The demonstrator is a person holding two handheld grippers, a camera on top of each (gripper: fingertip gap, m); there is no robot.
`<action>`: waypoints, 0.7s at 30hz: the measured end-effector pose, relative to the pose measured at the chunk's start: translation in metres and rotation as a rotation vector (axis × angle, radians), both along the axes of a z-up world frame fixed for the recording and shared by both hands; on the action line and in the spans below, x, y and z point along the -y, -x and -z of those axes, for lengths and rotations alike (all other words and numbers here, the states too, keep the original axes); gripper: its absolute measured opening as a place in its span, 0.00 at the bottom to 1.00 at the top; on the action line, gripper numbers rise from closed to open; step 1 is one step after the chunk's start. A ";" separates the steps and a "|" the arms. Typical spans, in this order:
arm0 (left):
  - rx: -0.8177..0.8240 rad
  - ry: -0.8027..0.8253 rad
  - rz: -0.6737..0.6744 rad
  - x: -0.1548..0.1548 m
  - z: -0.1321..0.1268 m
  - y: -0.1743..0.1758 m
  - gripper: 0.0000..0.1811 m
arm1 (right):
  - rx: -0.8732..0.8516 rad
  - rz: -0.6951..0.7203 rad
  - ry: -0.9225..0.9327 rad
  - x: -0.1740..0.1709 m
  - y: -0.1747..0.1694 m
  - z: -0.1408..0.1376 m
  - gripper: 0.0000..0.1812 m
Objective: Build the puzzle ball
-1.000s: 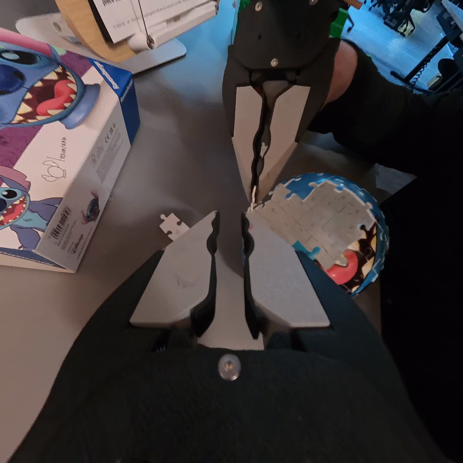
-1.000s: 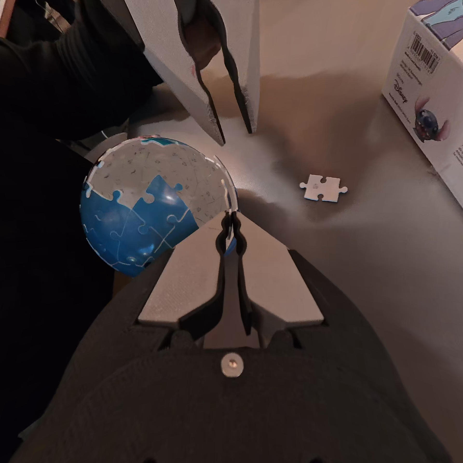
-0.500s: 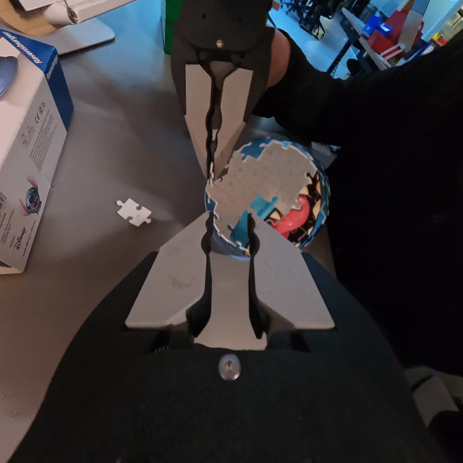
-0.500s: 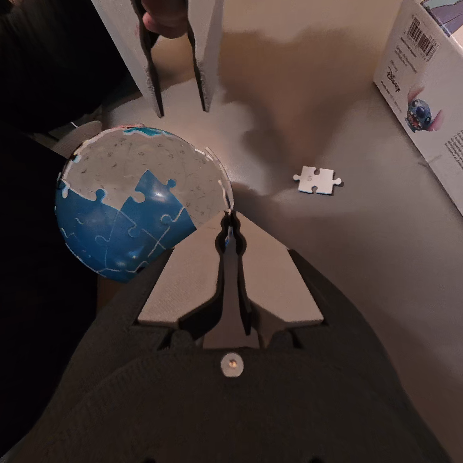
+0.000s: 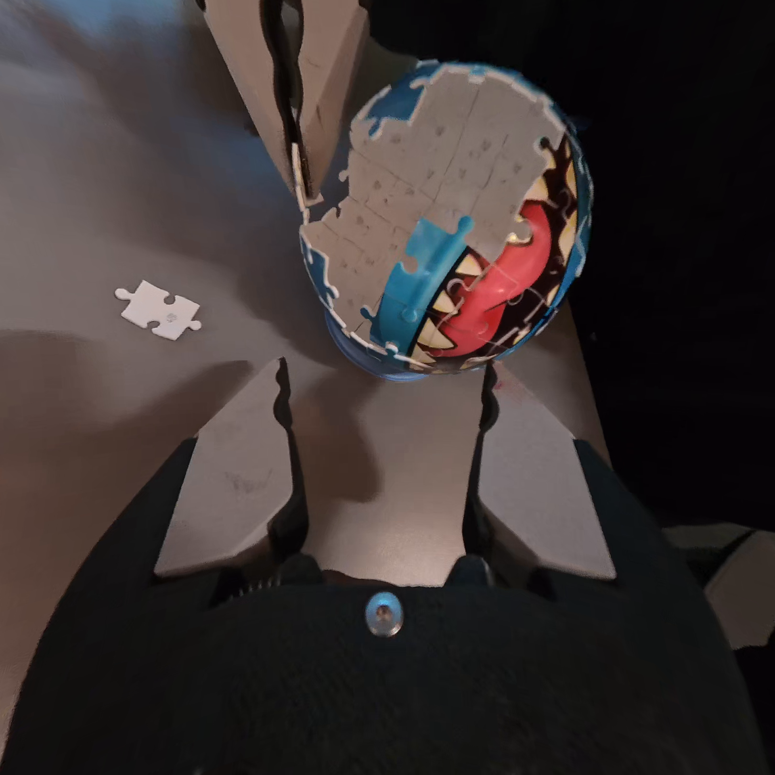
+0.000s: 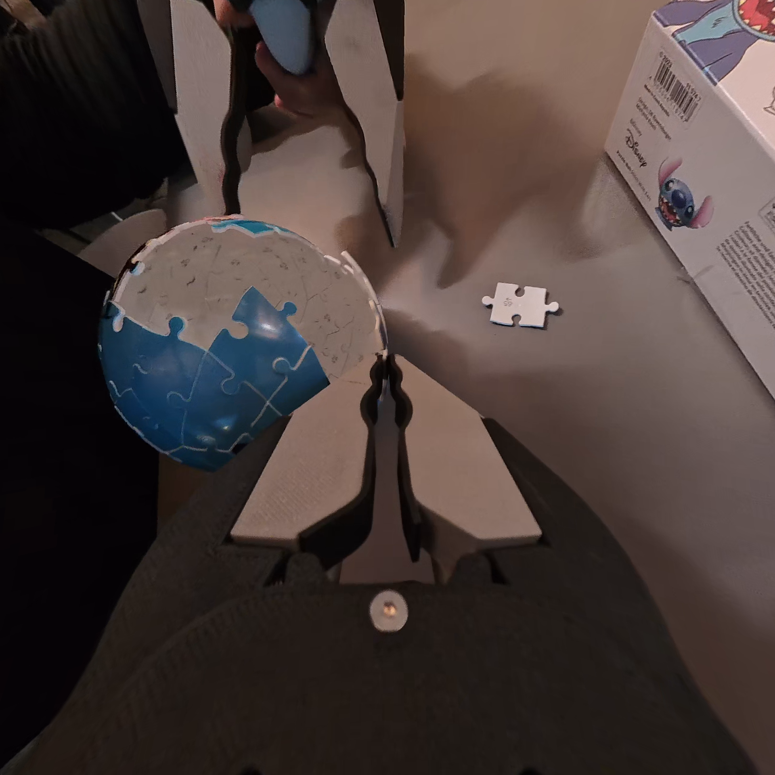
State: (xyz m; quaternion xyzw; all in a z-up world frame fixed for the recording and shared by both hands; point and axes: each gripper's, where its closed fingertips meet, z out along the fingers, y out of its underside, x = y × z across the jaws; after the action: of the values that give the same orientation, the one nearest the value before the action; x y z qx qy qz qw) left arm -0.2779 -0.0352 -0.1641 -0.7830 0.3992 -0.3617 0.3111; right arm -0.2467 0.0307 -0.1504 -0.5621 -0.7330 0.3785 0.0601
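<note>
The partly built puzzle ball (image 5: 453, 235) is an open shell, blue outside with a red tongue and teeth, and the white backs of its pieces show inside. My right gripper (image 6: 383, 360) is shut on the ball's (image 6: 235, 335) open rim; in the left wrist view it (image 5: 300, 197) reaches in from the top. My left gripper (image 5: 383, 365) is wide open and empty, its fingertips just in front of the ball's lower side. In the right wrist view it (image 6: 312, 222) stands beyond the ball. A loose white puzzle piece (image 5: 159, 310) (image 6: 520, 304) lies face down on the table.
The puzzle's printed box (image 6: 692, 167) stands at the right edge of the grey table (image 6: 545, 419). A person's hand (image 6: 302, 92) holds the left gripper's blue handle. A dark sleeve (image 6: 63, 126) fills the left side behind the ball. Spacing between my two grippers at the tips: around 9 cm. My left gripper's tips are some 8 cm from the loose white puzzle piece (image 6: 520, 304). Seen from the left wrist view (image 5: 159, 307) as well.
My left gripper has opened much wider and moved closer under the ball. The ball has turned so its mouth side faces the left camera. The right gripper stays shut on the rim.
</note>
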 end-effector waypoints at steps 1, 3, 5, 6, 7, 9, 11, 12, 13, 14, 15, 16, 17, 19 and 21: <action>-0.017 0.001 0.003 0.001 0.004 -0.001 0.51 | 0.004 -0.006 0.007 0.002 0.000 0.001 0.00; -0.046 0.010 0.006 0.002 0.009 -0.002 0.50 | 0.007 -0.009 0.013 0.003 0.000 0.003 0.00; -0.047 0.012 0.010 0.003 0.011 -0.003 0.49 | 0.007 -0.008 0.017 0.003 0.001 0.003 0.00; -0.040 0.011 0.014 0.004 0.011 -0.004 0.48 | 0.006 -0.007 0.018 0.003 0.001 0.003 0.00; -0.032 0.011 0.021 0.005 0.010 -0.006 0.47 | 0.005 -0.006 0.019 0.003 0.001 0.003 0.00; -0.025 0.013 0.032 0.007 0.009 -0.009 0.45 | 0.001 0.000 0.019 0.002 0.003 0.003 0.00; -0.023 0.007 0.045 0.010 0.008 -0.012 0.43 | 0.000 0.003 0.022 0.002 0.004 0.004 0.00; -0.025 0.001 0.052 0.012 0.007 -0.013 0.42 | -0.001 0.004 0.025 0.003 0.004 0.004 0.00; -0.029 -0.006 0.056 0.012 0.007 -0.015 0.41 | -0.002 0.005 0.026 0.003 0.004 0.004 0.00; -0.031 -0.010 0.059 0.013 0.006 -0.016 0.41 | -0.003 0.006 0.027 0.003 0.005 0.005 0.01; -0.031 -0.014 0.063 0.015 0.006 -0.018 0.41 | -0.004 0.008 0.025 0.003 0.006 0.005 0.01; -0.031 -0.016 0.068 0.016 0.005 -0.019 0.41 | -0.007 0.009 0.022 0.002 0.006 0.005 0.02; -0.032 -0.016 0.073 0.016 0.005 -0.021 0.40 | -0.009 0.006 0.021 0.003 0.007 0.005 0.02; -0.037 -0.016 0.078 0.017 0.005 -0.023 0.40 | -0.013 0.000 0.016 0.004 0.007 0.005 0.02; -0.036 -0.008 0.084 0.019 0.006 -0.024 0.41 | -0.017 -0.011 0.011 0.005 0.006 0.005 0.02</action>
State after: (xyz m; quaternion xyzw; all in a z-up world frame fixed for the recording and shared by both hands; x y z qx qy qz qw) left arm -0.2539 -0.0538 -0.1697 -0.7708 0.4386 -0.3585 0.2914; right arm -0.2530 0.0257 -0.1551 -0.5550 -0.7335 0.3877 0.0613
